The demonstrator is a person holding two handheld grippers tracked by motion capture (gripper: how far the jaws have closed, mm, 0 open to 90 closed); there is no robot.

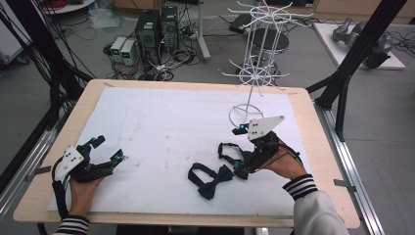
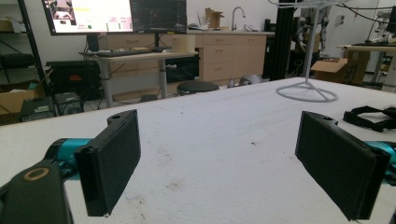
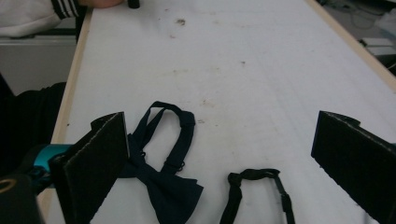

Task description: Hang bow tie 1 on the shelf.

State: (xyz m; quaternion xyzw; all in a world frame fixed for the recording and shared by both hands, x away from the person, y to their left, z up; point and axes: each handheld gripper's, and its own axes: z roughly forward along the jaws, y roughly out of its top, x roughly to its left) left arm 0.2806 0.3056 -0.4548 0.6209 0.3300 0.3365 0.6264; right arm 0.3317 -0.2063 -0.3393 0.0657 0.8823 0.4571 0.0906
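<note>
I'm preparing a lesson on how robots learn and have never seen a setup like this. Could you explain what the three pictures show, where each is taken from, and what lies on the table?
No robot here: a person holds a two-jaw tool in each hand. The high view looks down on the table; the left gripper and right gripper show there. The other two pictures come from cameras riding on each gripper, looking along its black jaws. Both stand open and hold nothing. On the white sheet lie a dark bow tie, a second black strap between the right gripper's jaws, and a white wire display stand.
</note>
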